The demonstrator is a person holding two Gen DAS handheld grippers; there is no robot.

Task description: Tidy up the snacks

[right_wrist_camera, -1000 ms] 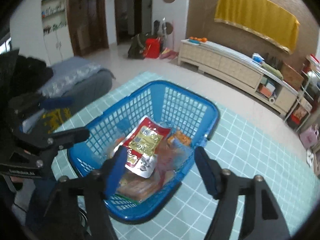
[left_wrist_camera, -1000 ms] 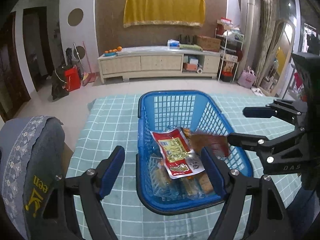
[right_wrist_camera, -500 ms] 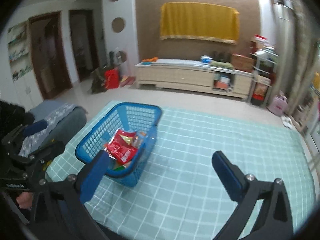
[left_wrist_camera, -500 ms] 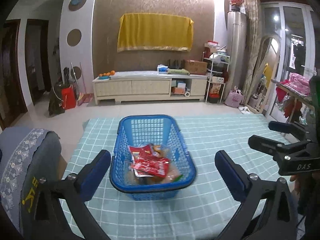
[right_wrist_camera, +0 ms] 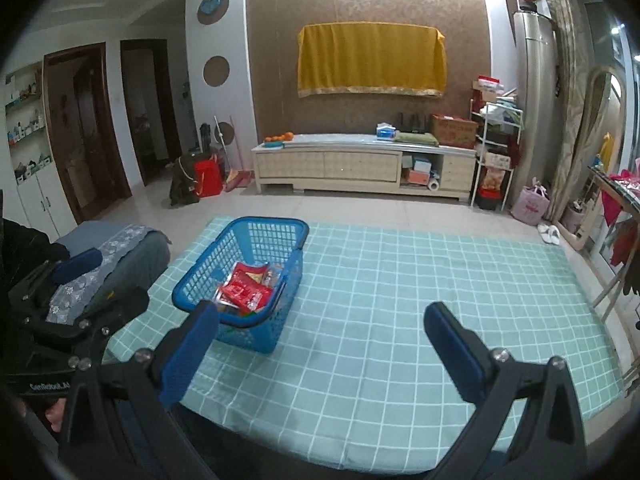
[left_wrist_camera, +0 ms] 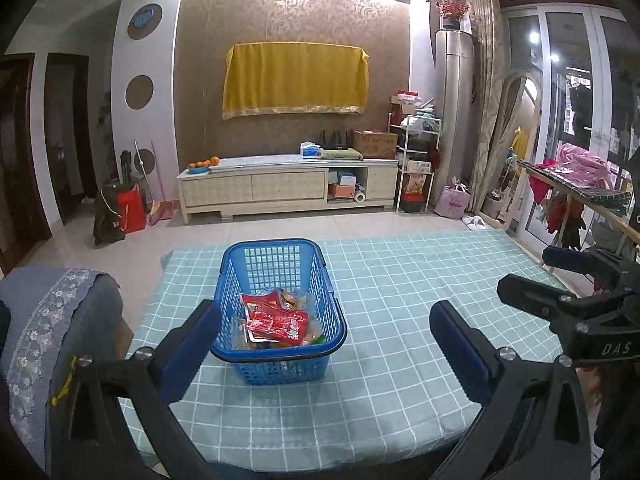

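A blue plastic basket (left_wrist_camera: 276,252) stands on the left part of a table with a teal checked cloth (left_wrist_camera: 400,320). It holds several snack packets, with a red packet (left_wrist_camera: 278,322) on top. The basket (right_wrist_camera: 224,264) and the red packet (right_wrist_camera: 244,290) also show in the right wrist view. My left gripper (left_wrist_camera: 324,342) is open and empty, held back near the table's front edge. My right gripper (right_wrist_camera: 322,342) is open and empty, to the right of the basket. The right gripper also shows at the right edge of the left wrist view (left_wrist_camera: 568,280).
A grey padded chair (left_wrist_camera: 48,328) stands at the table's left front corner. A low TV cabinet (left_wrist_camera: 288,188) stands against the far wall. A drying rack with clothes (left_wrist_camera: 576,188) stands to the right of the table.
Both grippers have pulled up and back from the basket. A red packet now lies on top of the snacks in the basket.
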